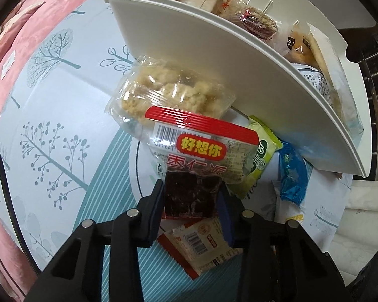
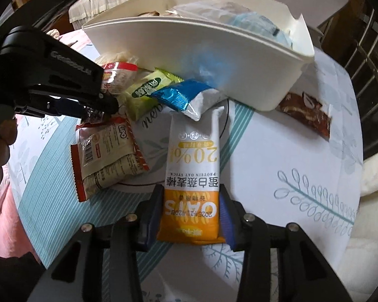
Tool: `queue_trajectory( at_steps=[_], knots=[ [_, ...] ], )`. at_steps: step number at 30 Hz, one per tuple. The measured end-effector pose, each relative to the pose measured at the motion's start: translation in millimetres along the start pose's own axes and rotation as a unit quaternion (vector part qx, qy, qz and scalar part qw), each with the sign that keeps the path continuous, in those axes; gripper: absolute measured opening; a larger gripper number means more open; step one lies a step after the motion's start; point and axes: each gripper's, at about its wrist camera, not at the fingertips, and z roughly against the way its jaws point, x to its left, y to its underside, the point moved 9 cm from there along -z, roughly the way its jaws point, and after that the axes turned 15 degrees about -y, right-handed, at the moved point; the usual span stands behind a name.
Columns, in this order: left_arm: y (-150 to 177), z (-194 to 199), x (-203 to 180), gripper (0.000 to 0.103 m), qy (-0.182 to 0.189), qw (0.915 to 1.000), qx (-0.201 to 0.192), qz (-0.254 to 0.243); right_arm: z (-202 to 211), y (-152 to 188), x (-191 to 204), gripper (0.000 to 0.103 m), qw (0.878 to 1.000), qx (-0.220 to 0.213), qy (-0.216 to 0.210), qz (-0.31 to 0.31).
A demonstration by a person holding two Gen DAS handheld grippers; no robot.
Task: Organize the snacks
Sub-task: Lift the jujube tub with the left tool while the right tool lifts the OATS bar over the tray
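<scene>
My left gripper [image 1: 191,196] is shut on a red-and-clear date snack packet [image 1: 201,146] and holds it above the table, just in front of the white storage bin [image 1: 204,58]. The bin holds several wrapped snacks. My right gripper [image 2: 191,209] is shut on an orange-and-white oat stick packet [image 2: 192,176], its far end near the bin's wall [image 2: 189,58]. The left gripper also shows in the right wrist view [image 2: 95,105], at the left.
On the patterned tablecloth [image 1: 50,115] lie a clear crumbly cake packet [image 1: 168,93], a green packet [image 2: 148,90], a blue packet [image 2: 181,95], a red-edged cracker packet [image 2: 105,156] and a brown packet [image 2: 305,113]. A pink blanket [image 1: 20,40] lies at the left.
</scene>
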Motion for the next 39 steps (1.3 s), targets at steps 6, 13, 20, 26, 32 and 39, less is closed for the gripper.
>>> queue_trajectory(
  at_steps=[6,13,20,26,32,39],
  knots=[
    [8,14,5,0.038,0.009,0.9999,0.001,-0.007,12,-2,-10,0.041,0.999,-0.003,-0.005,-0.033],
    [21,46,19,0.038,0.031,0.9991,-0.019,-0.021,37,0,-8,0.040,0.998,-0.030,-0.002,-0.059],
    [25,81,38,0.038,0.048,0.9981,-0.013,-0.036,65,6,10,0.040,0.997,-0.049,0.002,-0.065],
    [18,111,59,0.038,0.069,0.9964,-0.012,-0.048,98,-1,36,0.040,0.995,-0.083,-0.005,-0.052],
    [4,127,64,0.038,0.069,0.9940,-0.007,-0.085,121,-30,50,0.040,0.991,-0.124,-0.001,-0.043],
    [-27,148,62,0.038,0.081,0.9880,-0.007,-0.131,133,-71,59,0.040,0.986,-0.155,0.001,-0.059]
  ],
)
